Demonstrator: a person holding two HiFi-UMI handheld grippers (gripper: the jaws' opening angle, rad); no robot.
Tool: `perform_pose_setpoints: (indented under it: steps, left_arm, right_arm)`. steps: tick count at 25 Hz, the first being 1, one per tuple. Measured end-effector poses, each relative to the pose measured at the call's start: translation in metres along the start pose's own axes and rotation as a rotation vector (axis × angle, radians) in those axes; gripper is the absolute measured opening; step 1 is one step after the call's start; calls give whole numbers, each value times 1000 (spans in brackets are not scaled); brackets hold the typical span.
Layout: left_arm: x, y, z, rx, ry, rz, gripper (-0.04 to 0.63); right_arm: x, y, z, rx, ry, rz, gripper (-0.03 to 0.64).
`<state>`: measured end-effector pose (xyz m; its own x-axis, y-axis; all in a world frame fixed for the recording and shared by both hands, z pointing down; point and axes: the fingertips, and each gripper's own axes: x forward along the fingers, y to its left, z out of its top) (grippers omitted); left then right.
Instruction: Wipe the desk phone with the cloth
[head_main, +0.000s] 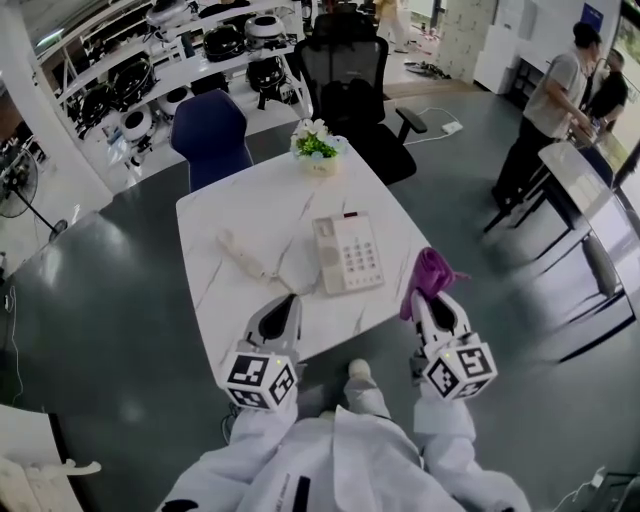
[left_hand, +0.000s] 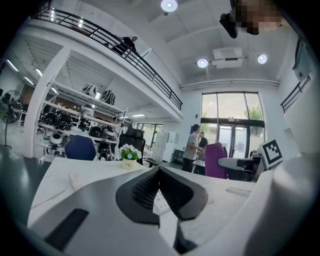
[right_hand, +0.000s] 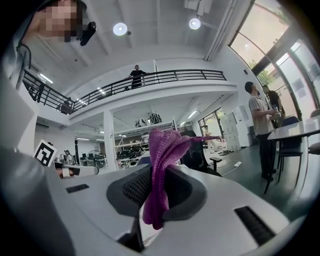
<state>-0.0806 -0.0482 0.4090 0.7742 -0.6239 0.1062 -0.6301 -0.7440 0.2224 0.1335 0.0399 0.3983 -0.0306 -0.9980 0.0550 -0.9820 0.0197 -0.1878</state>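
Risk: the desk phone (head_main: 347, 252) lies loose near the middle of the white counter (head_main: 215, 225) with nothing bracing it. A wipe pressed across the keypad may well push it along the smooth top.

Risk: what appears to be its handset (head_main: 243, 256) lies off the cradle to the phone's left, and a thin cord appears to run between them. A sweeping stroke could snag it.

Risk: the purple cloth (right_hand: 162, 150) is pinched along a narrow fold, with most of it bunched above the grip. Drag could pull it free, or let hard finger tips meet the keys.

Right gripper (head_main: 430, 300): fingers (right_hand: 131, 189) closed on the cloth, which stands up from between them and hangs a little below. It is held at the counter's near right edge, apart from the phone. Wiping is judged not yet begun.

Left gripper (head_main: 287, 302): fingers (left_hand: 142, 192) closed tip to tip with nothing between them. It hovers at the near edge, just short of the phone, and touches nothing visible
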Motion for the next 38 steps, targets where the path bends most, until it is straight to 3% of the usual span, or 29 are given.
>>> perform_pose_setpoints:
  steps: [11, 25, 38]
  left_arm:
    - [76, 12, -1, -50, 10, 80, -3]
    - [124, 42, -6, -98, 19, 196, -3]
    - [151, 75, -39, -178, 133, 220, -3]
  right_arm:
    - [86, -56, 4, 9, 56, 95, 38]
    - [169, -99, -8, -41, 140, 208, 38]
    - [245, -107, -44, -141, 256, 249, 38]
